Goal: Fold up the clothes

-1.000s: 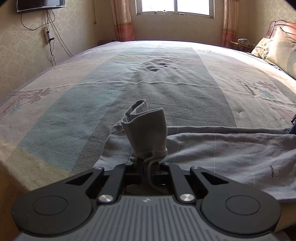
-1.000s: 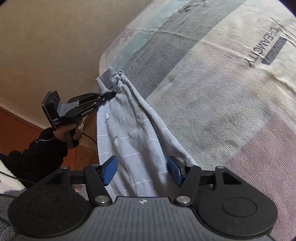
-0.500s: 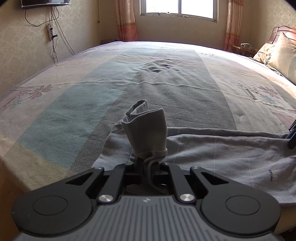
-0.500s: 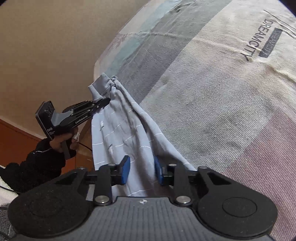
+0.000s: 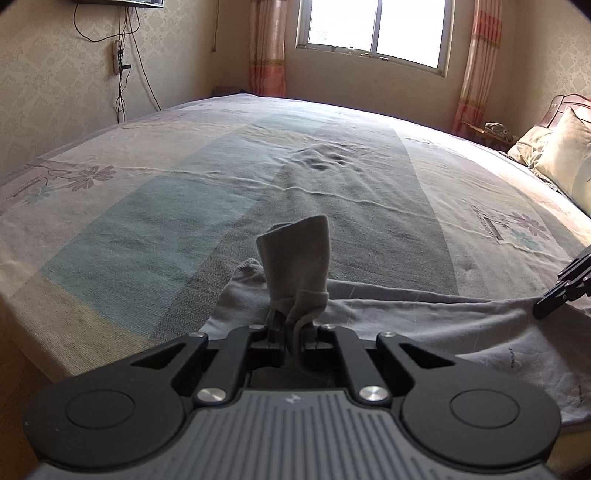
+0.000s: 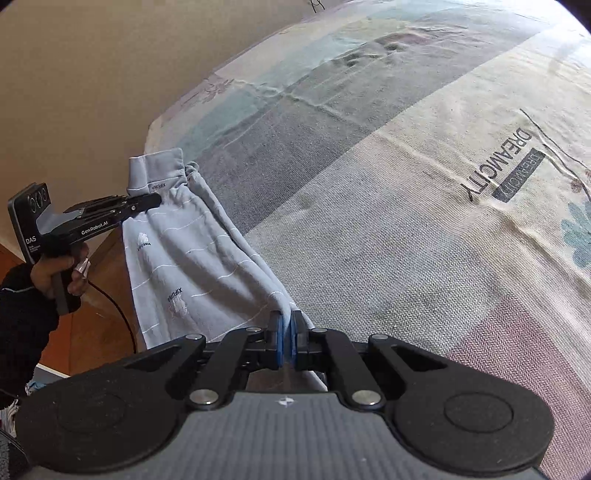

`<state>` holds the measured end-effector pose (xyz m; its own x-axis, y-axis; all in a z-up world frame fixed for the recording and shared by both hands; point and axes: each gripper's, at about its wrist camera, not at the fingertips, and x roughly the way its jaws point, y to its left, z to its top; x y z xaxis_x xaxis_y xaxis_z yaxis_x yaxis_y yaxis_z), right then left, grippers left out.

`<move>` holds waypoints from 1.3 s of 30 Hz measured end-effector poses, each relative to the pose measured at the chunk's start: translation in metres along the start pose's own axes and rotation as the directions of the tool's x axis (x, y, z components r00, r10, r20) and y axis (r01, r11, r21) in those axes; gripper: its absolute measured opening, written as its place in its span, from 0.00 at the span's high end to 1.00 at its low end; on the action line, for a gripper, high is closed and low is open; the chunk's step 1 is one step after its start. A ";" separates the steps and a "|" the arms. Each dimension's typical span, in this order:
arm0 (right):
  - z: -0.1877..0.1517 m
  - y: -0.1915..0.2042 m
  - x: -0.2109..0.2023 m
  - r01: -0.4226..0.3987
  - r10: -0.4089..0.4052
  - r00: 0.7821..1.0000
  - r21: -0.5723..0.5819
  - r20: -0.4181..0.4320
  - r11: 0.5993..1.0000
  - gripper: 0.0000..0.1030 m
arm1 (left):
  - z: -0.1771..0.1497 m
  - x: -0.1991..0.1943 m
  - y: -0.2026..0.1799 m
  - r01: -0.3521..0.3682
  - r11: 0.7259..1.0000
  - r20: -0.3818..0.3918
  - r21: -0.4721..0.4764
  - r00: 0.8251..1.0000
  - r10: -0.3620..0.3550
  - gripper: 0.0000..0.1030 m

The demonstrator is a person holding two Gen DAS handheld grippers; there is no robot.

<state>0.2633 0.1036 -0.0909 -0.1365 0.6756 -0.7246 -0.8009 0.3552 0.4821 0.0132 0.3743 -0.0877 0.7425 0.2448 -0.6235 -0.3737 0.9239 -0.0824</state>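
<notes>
A light grey-blue garment (image 6: 184, 258) with thin white stripes hangs stretched between my two grippers along the bed's near edge. My left gripper (image 5: 291, 328) is shut on its ribbed end, and the jaws are closing a touch tighter on the cloth. The cuff (image 5: 295, 258) sticks up above the jaws. My right gripper (image 6: 286, 332) is shut, its blue pads (image 6: 279, 334) pinching the garment's other edge. In the right wrist view the left gripper (image 6: 147, 201) shows at the left, held by a hand (image 6: 55, 266). The right gripper (image 5: 565, 291) shows at the right edge of the left wrist view.
The bed (image 5: 184, 192) has a pastel striped sheet with flower prints and reaches back to a window (image 5: 373, 29). Pillows (image 5: 561, 158) lie at the far right. Cables (image 5: 122, 66) hang on the left wall. Wooden floor (image 6: 92, 332) lies beside the bed.
My right gripper's jaws have gone from wide apart to shut on the garment's edge. The garment now hangs tauter between the grippers. The left gripper has rolled slightly, still holding the cuff.
</notes>
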 end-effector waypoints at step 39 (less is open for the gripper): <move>-0.085 0.009 -0.073 0.383 -0.379 0.920 -0.028 0.096 0.923 0.87 | 0.003 0.007 0.037 0.110 0.970 0.020 -0.217 0.994 -0.108 0.67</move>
<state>0.2168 0.0026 -0.0759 0.2338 0.5491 -0.8024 -0.8082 0.5685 0.1535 0.0061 0.4115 -0.0928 0.7895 0.1489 -0.5955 -0.4013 0.8593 -0.3171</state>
